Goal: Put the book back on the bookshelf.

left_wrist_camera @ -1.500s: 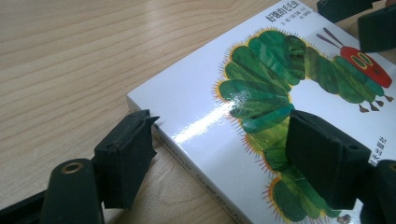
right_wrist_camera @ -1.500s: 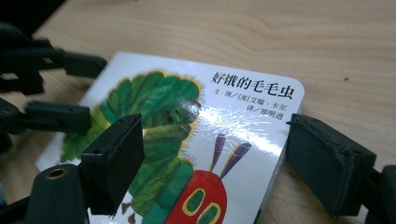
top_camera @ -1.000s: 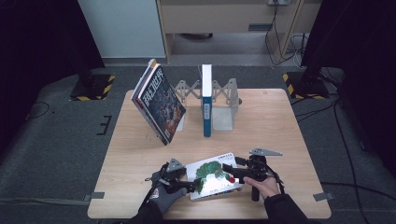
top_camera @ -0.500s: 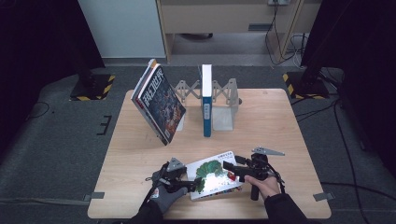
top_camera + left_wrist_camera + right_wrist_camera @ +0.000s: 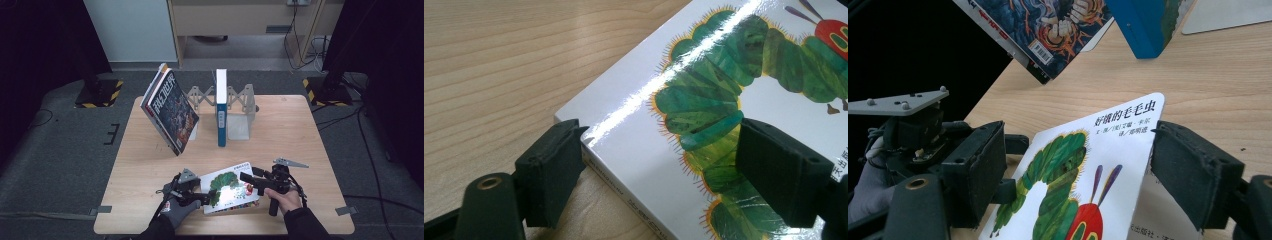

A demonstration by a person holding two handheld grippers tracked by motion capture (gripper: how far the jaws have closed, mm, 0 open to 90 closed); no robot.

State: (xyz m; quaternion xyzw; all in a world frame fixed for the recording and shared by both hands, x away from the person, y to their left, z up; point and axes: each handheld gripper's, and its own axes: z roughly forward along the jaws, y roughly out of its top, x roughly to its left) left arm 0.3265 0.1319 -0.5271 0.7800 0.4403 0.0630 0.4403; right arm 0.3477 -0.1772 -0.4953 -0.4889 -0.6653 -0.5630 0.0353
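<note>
Working on a caterpillar picture book (image 5: 227, 189), lying near the front edge of the tabletop (image 5: 300, 135), about midway along it. Well apart from the blue book (image 5: 221, 107) standing in the rack (image 5: 240, 107) toward the back edge.

Straddling the book's left corner with the left tool (image 5: 204, 197): one jaw against the spine edge, the other over the glossy cover. Cannot tell whether pinching or merely resting there.

Bracketing the opposite side with the right tool (image 5: 245, 178): jaws spread wide, one pad at the edge of what seems a slightly raised cover, the other clear of it. Nothing gripped on that side.

Likely risks from here:
- Catching only the cover, and letting the book flop open on lifting.
- Slipping off the glossy surface under a weak corner hold.
- Nudging from one side and sliding the book over the front edge.
- Pulling unevenly with the two tools, and so twisting or creasing the cover.
</note>
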